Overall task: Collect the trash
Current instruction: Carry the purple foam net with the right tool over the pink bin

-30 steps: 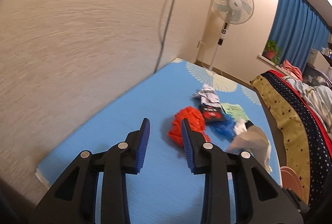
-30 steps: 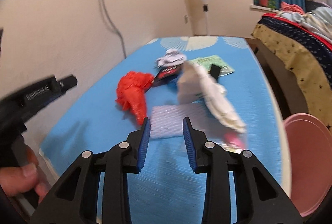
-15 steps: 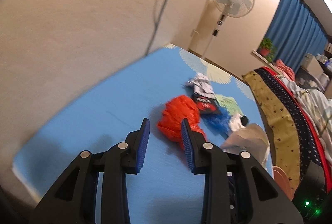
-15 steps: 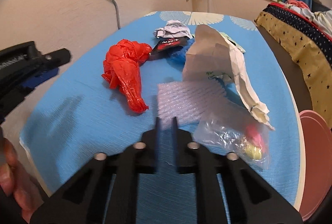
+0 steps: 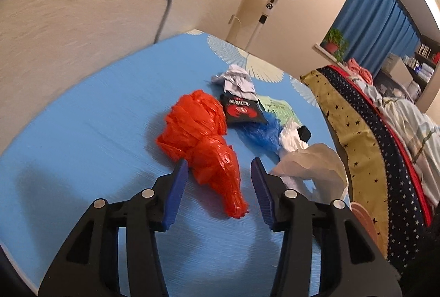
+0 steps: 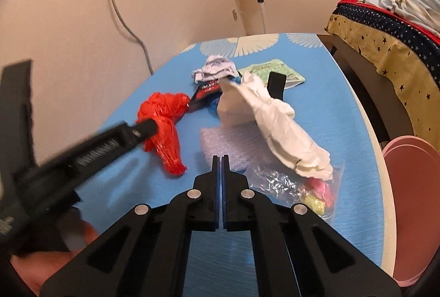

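Observation:
A crumpled red plastic bag [image 5: 198, 132] [image 6: 162, 115] lies on the blue table [image 5: 82, 132]. My left gripper [image 5: 219, 168] straddles the bag's near tail and its jaws are opening; the pads stand clear of the plastic. In the right wrist view its finger [image 6: 137, 132] reaches in from the left against the bag. My right gripper [image 6: 220, 159] is shut, its tips over the near edge of a bubble-wrap sheet [image 6: 228, 143]; whether it pinches that edge is hidden. A white paper bag [image 6: 275, 126] [image 5: 310, 168] lies to the right.
More litter lies behind: a black-and-red wrapper [image 5: 242, 110], blue plastic [image 5: 261, 135], crumpled paper [image 5: 236, 80], a green leaflet [image 6: 275, 71], and a clear bag [image 6: 302, 187] near the right edge. A pink bin [image 6: 407, 187] stands beside the table, a bed [image 5: 357, 132] beyond it.
The left gripper came forward and down over the red bag and its jaws spread wider. The right gripper went from open to shut near the bubble-wrap sheet.

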The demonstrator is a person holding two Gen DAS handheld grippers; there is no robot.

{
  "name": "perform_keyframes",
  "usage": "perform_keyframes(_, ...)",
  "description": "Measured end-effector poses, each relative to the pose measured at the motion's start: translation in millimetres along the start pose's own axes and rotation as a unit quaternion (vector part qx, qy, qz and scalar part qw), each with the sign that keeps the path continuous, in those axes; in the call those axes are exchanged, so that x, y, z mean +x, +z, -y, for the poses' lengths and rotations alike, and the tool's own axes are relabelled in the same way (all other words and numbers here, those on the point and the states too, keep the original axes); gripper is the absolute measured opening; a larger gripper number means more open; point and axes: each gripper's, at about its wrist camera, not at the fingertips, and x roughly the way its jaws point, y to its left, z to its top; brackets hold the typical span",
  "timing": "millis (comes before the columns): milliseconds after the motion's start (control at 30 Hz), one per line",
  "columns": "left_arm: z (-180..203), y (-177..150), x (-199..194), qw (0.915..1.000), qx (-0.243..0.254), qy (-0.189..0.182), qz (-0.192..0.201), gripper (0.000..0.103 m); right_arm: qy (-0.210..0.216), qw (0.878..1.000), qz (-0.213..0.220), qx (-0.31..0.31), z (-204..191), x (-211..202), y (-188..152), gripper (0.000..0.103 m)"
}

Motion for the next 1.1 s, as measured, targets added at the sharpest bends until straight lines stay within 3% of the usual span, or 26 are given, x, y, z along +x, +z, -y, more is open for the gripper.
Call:
perform_keyframes(100,4.1,-2.8,6.5,0.9999,0.008,0.005,-0.011,0.043,0.006,1.000,0.006,-0.001,-1.3,-5.0,1.0,0.000)
perform_keyframes(233,4.6,-3.1,8.0,0.9997,0.016,0.013,-0.015,0.013,0.012,1.000,0.014,-0.001,-1.6,-11.6,4.7,0.000)
perform_keyframes(333,5.7,0.1,0.8,0.9997,0.021,0.011,-0.006,0.006,0.020,1.000,0.022,0.003,-0.6,-18.5,8.5,0.000)
perform_keyframes(633,6.6,6.6,-27.1,0.9992,0.032,0.010,0.023,0.003,0.041,0.998,0.057,-0.006,-10.1,-50.6,16.7,0.000)
perform_keyframes(1100,15.8,-0.8,-72.9,0.9970,0.057,-0.010,0.050,0.002,0.036,0.995,0.095,-0.004,-6.8,-100.1,18.4,0.000)
